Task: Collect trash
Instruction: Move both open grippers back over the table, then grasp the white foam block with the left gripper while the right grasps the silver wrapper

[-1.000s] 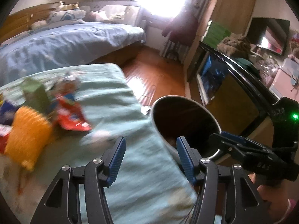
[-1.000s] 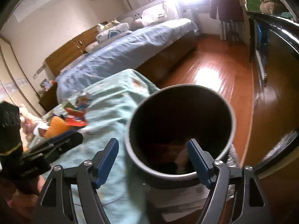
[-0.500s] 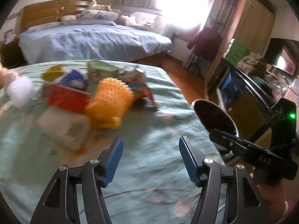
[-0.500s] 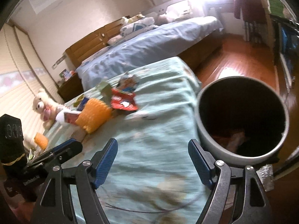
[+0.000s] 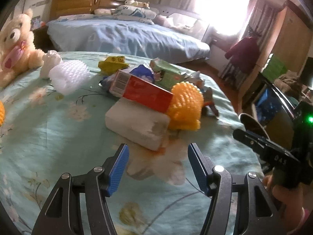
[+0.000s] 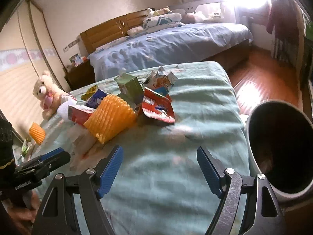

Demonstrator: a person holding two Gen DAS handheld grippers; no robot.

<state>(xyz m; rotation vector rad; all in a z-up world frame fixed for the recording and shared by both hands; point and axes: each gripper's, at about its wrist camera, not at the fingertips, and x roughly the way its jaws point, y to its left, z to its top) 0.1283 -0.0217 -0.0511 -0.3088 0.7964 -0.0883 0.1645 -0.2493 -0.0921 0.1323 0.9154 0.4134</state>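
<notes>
Bed [image 6: 205,129]: pale green flowered cover, filling the foreground of both wrist views.
Bin [image 6: 254,137]: dark round container beside the bed's right edge, mouth open.
Trash pile [image 5: 152,96]: mid-bed, well apart from the bin; red box [image 5: 140,92] lying on a white block [image 5: 135,125], orange foam net [image 5: 185,105] touching both.
Teddy bear [image 5: 13,43]: sitting at the far left of the bed.
Left gripper [image 5: 157,168]: released, empty, pointing at the white block.
Right gripper [image 6: 159,170]: released, empty, over bare cover.
</notes>
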